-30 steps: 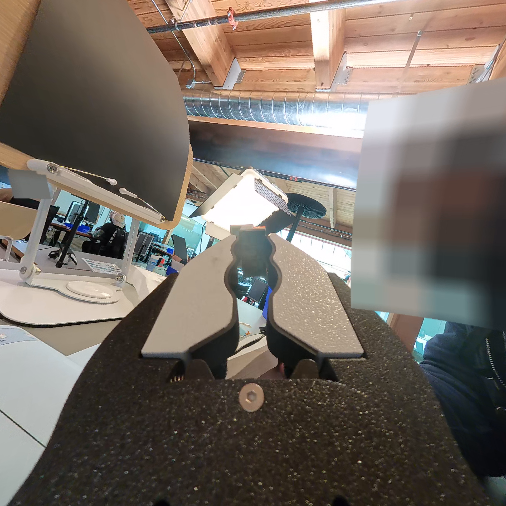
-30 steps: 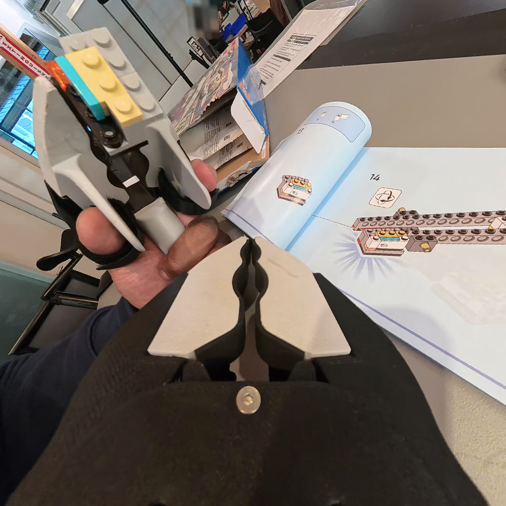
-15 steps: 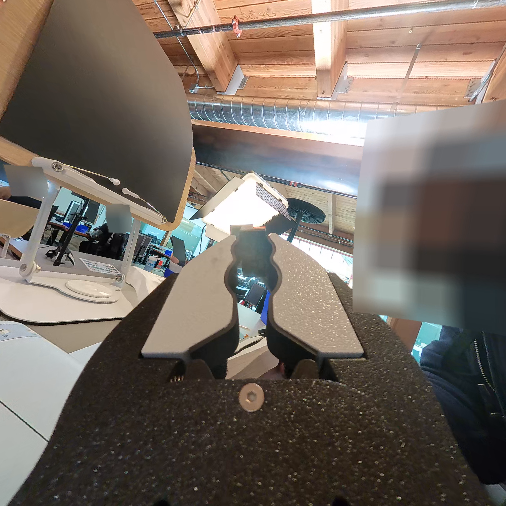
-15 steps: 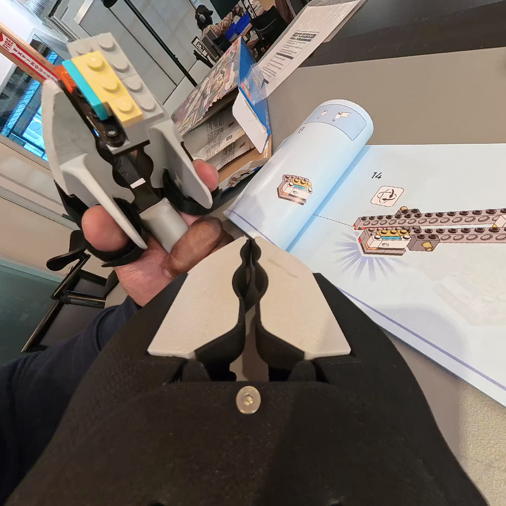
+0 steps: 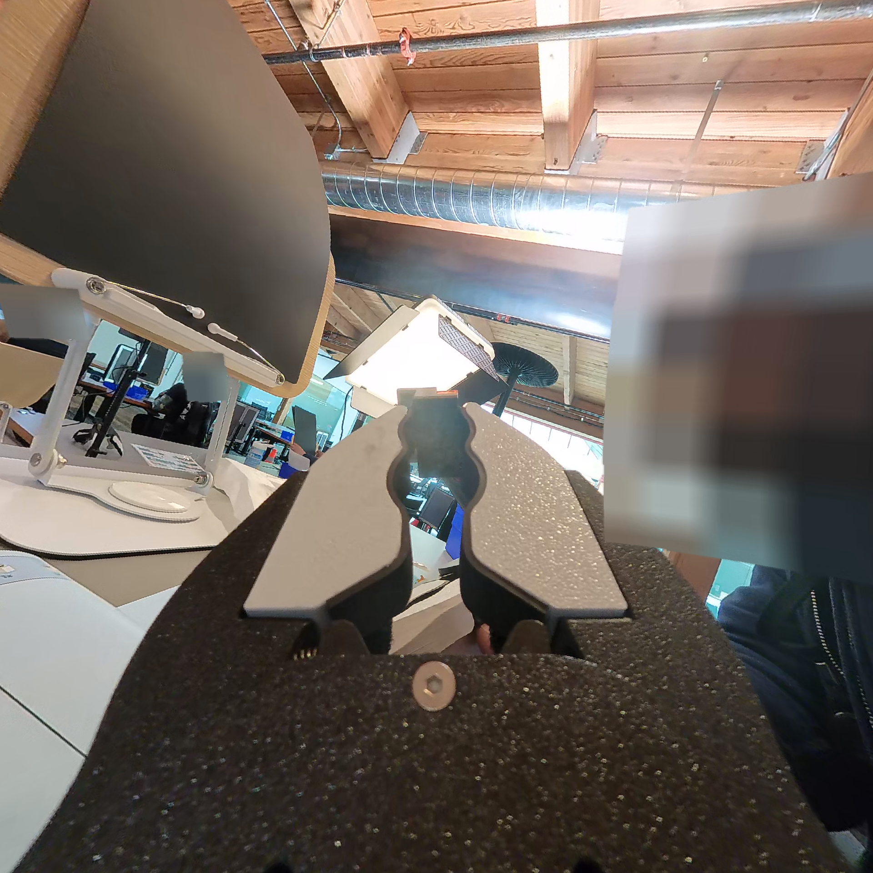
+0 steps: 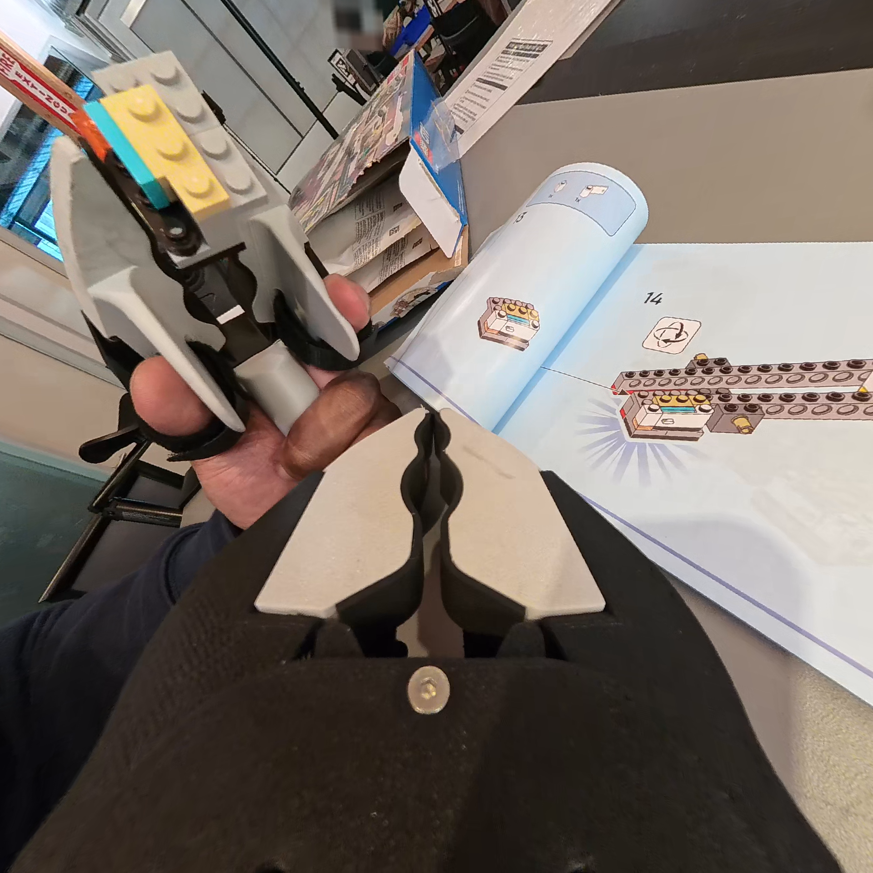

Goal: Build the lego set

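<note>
Brick assembly (image 6: 160,146), light, rigid, snap-jointed, pinched at its base by the left gripper (image 6: 184,222), left of the instruction booklet (image 6: 708,425); right gripper (image 6: 432,420) pressed together, bare.

Your grey table (image 6: 661,156) carried an open instruction booklet (image 6: 708,472) at 3 o'clock, a torn box (image 6: 401,198) at 12.

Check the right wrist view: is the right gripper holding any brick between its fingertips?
No: the right gripper is shut with nothing between its fingertips, while the brick assembly sits in the left gripper.
</note>
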`<state>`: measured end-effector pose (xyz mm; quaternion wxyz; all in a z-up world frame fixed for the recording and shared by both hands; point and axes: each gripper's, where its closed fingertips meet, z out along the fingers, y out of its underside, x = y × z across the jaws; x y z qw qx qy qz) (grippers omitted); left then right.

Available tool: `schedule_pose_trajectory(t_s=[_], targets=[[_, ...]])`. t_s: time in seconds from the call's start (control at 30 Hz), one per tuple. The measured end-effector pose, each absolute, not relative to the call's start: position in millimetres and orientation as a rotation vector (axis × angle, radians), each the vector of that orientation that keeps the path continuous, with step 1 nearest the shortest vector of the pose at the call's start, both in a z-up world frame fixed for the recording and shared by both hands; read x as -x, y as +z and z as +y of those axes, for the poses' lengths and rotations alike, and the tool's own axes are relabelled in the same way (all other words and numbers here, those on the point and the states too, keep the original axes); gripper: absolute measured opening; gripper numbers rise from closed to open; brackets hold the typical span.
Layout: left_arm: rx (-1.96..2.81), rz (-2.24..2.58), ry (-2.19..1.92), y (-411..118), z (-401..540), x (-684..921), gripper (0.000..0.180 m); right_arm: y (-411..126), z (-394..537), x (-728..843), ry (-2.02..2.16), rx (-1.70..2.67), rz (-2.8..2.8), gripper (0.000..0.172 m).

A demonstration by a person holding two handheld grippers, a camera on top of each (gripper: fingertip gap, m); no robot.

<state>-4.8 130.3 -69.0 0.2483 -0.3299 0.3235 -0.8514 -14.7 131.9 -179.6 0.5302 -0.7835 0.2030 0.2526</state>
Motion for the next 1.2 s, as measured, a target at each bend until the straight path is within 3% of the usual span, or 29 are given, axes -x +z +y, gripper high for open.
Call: schedule_pose_trajectory(t_s=[0.9, 1.07, 1.2], targets=[[0.943, 0.841, -2.302, -71.9, 135.7, -1.3, 0.017, -164.2, 124.0, 22.4, 0.625, 1.808, 0.386, 0.001], [0.974, 0.813, -2.328, -73.8, 142.2, 0.3, 0.017, -127.1, 64.8, 28.4, 0.533, 1.868, 0.267, 0.011], [1.001, 0.81, -2.347, -75.5, 144.7, -3.6, 0.016, -84.2, -49.9, 8.3, 0.312, 2.013, 0.23, 0.025]])
